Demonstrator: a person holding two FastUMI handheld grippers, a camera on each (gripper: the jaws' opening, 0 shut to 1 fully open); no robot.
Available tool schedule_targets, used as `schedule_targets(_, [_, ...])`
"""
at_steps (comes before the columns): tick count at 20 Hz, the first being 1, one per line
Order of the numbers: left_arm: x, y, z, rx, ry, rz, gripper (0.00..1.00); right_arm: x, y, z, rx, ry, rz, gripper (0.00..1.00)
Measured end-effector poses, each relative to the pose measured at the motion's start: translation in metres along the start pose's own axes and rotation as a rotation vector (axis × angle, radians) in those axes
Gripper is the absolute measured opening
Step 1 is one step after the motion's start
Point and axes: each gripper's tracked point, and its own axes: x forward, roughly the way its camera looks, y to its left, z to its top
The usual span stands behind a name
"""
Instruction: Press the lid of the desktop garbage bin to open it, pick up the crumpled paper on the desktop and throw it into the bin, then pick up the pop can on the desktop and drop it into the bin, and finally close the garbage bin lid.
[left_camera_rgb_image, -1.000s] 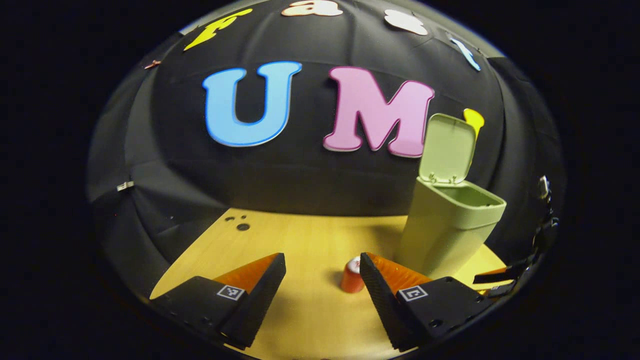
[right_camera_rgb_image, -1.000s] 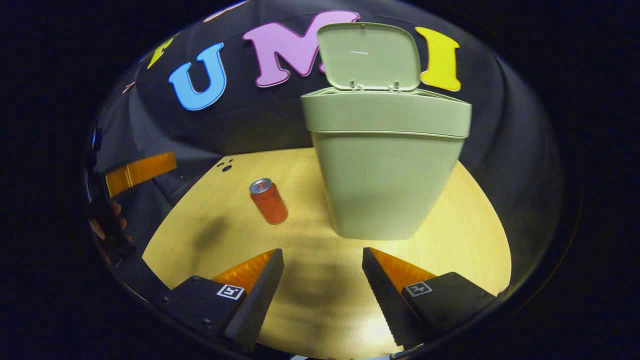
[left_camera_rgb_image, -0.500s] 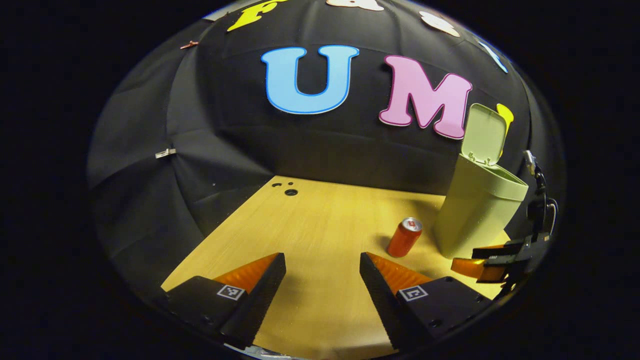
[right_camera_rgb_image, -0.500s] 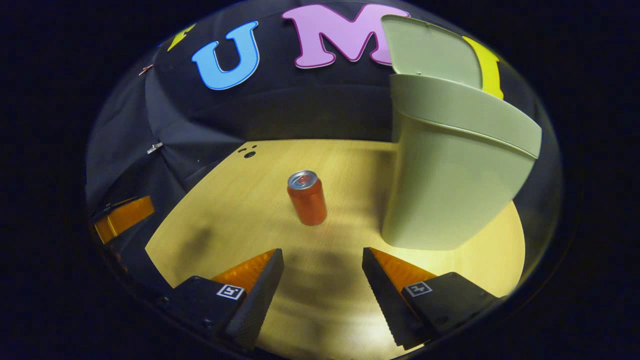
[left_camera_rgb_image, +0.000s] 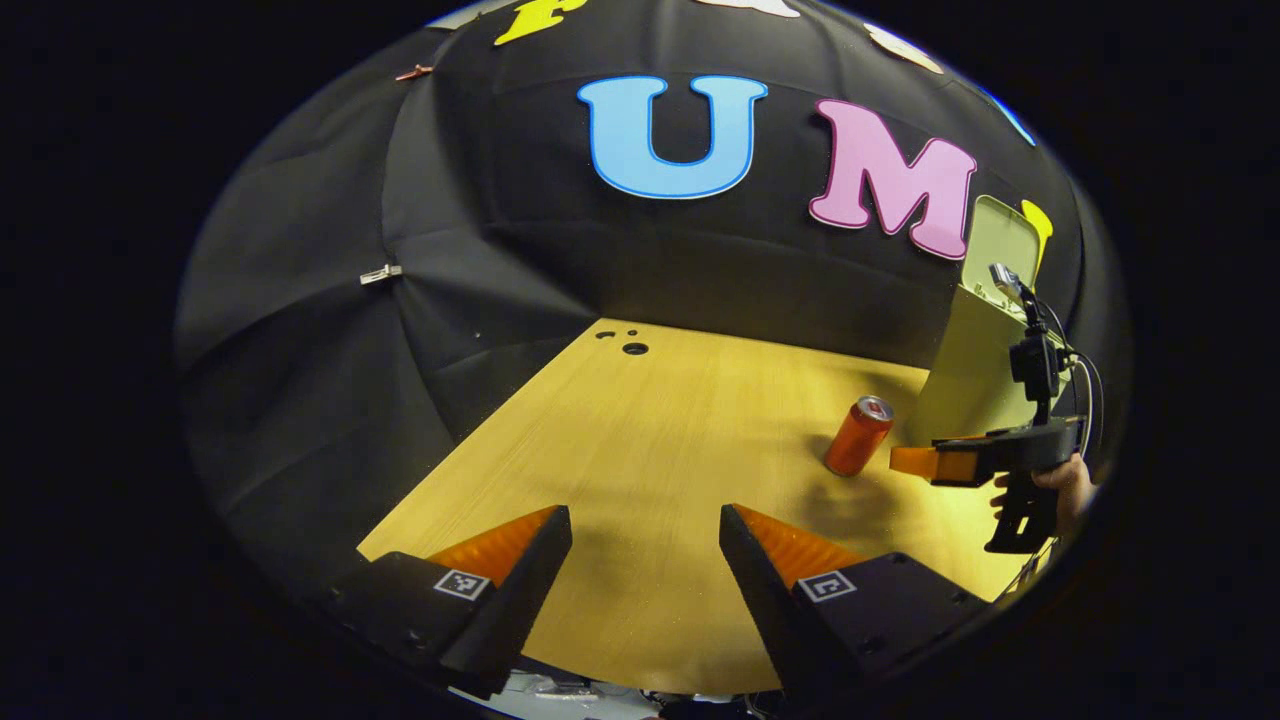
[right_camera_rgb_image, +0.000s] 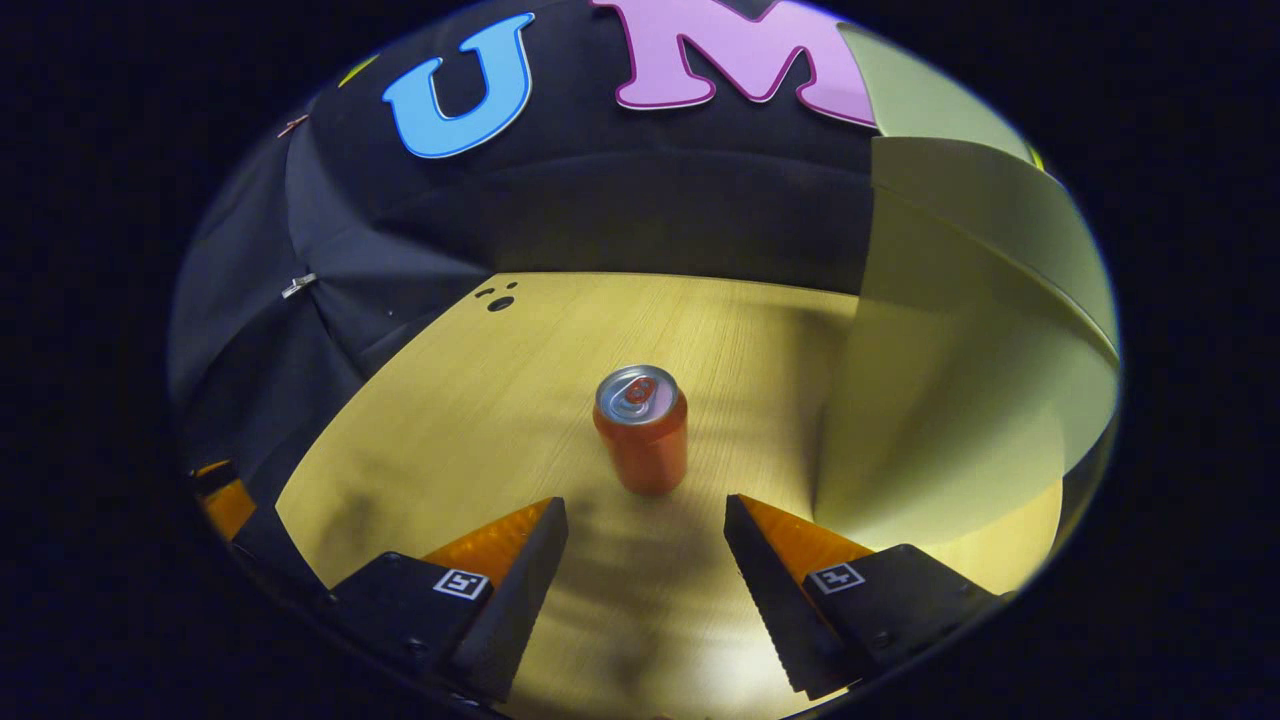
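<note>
Right hand-held gripper (right_camera_rgb_image: 645, 525), fingers apart, faces the upright pop can (right_camera_rgb_image: 641, 428) standing just ahead, beside the open bin (right_camera_rgb_image: 960, 380)

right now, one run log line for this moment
stage: can pickup | bin lid open | can upright on table, ungrasped | right gripper open, lined up on can | left gripper open, empty

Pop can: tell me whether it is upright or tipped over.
Upright. The can stands on its base on the table, silver top up, beside the bin, ahead of the open right gripper.
</note>
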Motion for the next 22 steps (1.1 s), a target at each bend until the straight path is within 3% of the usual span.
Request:
schedule_targets(9, [-0.003,0.013,-0.028,-0.044,0.077,0.035,0.96,0.054,0.004,0.015,0.0,0.022,-0.018,0.99])
schedule_targets(22, [0.009,0.012,-0.028,-0.035,0.102,0.039,0.96,0.104,-0.007,0.016,-0.019,0.055,-0.072,0.99])
